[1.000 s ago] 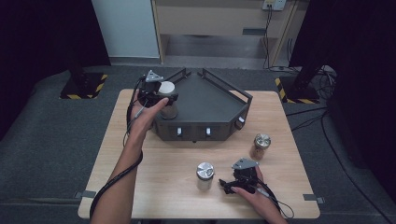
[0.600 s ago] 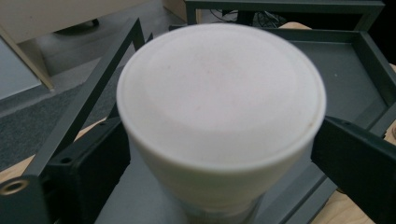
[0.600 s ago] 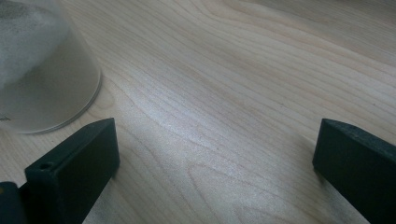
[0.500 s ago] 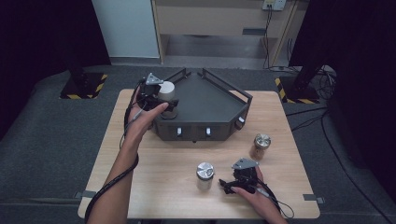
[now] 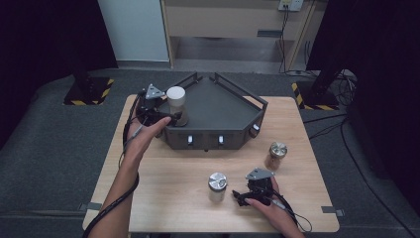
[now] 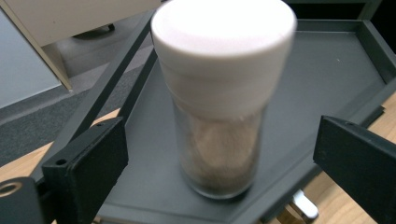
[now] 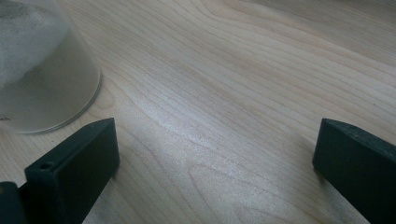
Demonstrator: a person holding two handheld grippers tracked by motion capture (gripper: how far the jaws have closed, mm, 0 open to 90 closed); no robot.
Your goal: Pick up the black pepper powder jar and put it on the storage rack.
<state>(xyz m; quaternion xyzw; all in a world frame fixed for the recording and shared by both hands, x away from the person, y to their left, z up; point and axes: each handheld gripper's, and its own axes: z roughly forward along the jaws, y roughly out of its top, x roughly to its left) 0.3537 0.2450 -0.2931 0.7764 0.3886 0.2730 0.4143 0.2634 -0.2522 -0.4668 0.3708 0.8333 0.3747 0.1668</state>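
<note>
The white-capped jar (image 5: pixel 176 104) stands upright on the dark tray (image 5: pixel 218 106), its long axis vertical and its cap pointing up, at the tray's left front corner. In the left gripper view the jar (image 6: pixel 222 102) sits between the two black jaws, which stand apart with a gap on each side, so nothing clamps it. The left gripper (image 5: pixel 157 111) hangs at that corner of the tray, held by the person's left hand (image 5: pixel 143 136).

The jar's contents are blurred through the clear wall, a brownish mass that cannot be made out. The left gripper view cuts off the top of its cap.

The right gripper (image 5: pixel 246 195) rests low on the wooden table (image 5: pixel 163 193), its jaws wide apart over bare wood. A silver-lidded jar (image 5: pixel 217 186) stands just beside it to the left; the right gripper view shows that jar's base (image 7: pixel 44 79), cut off at the frame's edge. A second metal-lidded jar (image 5: pixel 276 155) stands farther back on the right.

Grey carpet surrounds the table, with dark curtains at both sides and a pale cabinet behind.
</note>
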